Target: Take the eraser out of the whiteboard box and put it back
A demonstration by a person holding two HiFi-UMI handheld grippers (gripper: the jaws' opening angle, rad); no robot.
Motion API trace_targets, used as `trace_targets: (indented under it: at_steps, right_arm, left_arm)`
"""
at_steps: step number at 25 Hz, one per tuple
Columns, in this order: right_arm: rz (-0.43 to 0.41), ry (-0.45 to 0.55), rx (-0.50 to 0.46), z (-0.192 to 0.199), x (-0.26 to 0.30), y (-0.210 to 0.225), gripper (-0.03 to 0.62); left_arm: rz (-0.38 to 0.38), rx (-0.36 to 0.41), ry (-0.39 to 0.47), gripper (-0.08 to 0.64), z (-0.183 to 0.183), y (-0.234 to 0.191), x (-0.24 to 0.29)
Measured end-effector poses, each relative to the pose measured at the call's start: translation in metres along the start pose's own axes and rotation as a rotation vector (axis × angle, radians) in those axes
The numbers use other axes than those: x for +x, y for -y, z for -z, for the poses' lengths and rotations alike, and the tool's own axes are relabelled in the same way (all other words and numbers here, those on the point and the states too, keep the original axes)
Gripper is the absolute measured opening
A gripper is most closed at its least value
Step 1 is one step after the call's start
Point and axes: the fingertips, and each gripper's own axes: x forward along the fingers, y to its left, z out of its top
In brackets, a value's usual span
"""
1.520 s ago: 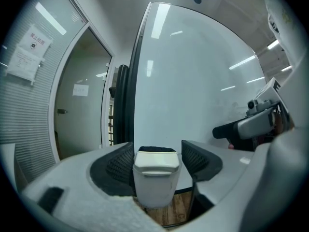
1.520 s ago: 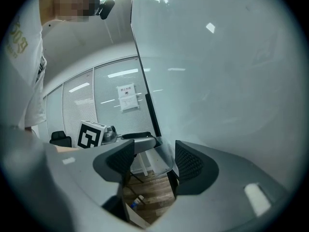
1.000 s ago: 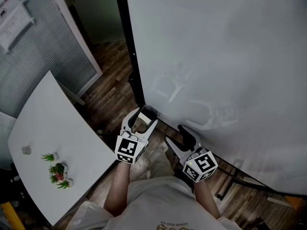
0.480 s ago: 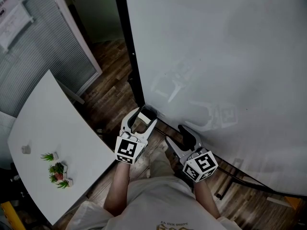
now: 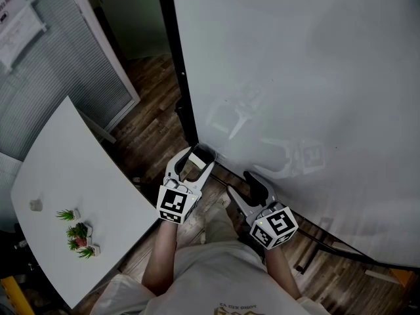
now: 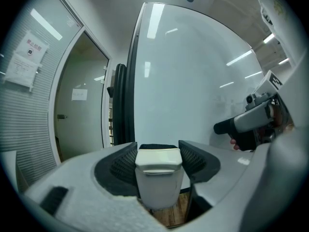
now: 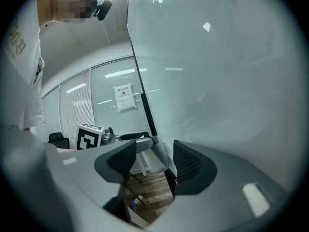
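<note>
My left gripper (image 5: pixel 195 157) is shut on a white eraser (image 6: pixel 158 178), which stands upright between the ribbed pads (image 6: pixel 124 162) with its dark felt side away from me. Its jaws have just been closing a little on it. It hangs at the lower left corner of the whiteboard (image 5: pixel 295 64). To its right my right gripper (image 5: pixel 248 184) is open with nothing between its fingers, and its jaws have also just narrowed slightly. It points at the board's bottom edge. I cannot make out the whiteboard box clearly.
The board's black frame post (image 5: pixel 177 77) runs down its left side. A white table (image 5: pixel 59 176) with small potted plants (image 5: pixel 79 231) stands on my left, beside a blind-covered glass partition (image 5: pixel 52 64). Wood floor (image 5: pixel 154 130) lies below.
</note>
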Motion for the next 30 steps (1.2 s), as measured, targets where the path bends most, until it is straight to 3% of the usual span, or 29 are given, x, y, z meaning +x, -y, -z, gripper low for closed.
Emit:
trace_targets:
  at_steps: [30]
  right_arm:
    - [0.014, 0.013, -0.007, -0.0001, -0.0041, -0.0034, 0.236]
  left_arm:
    - [-0.037, -0.031, -0.017, 0.264, -0.0008, -0.0016, -0.0044]
